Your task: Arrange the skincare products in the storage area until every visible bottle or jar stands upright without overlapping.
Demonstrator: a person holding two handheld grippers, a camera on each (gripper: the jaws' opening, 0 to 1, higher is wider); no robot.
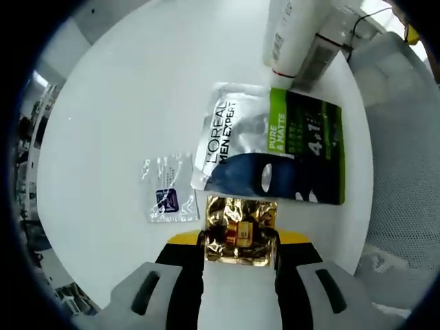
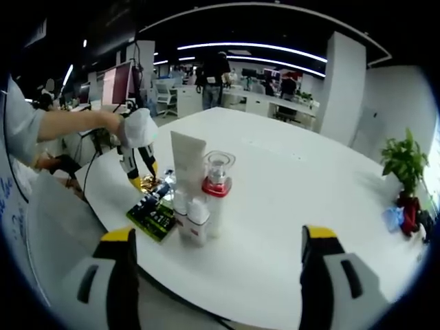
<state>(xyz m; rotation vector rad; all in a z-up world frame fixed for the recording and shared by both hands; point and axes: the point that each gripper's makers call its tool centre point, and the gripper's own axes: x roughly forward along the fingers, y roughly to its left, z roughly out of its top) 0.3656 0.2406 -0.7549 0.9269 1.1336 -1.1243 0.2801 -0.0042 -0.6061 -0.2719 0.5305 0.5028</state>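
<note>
On a white round surface, the left tool is clenched on a crinkled gold sachet, just beside a flat green-and-black face-mask packet and a small clear sachet. The right tool hangs released over the near edge, facing upright white bottles and a clear red-collared bottle clustered together.
</note>
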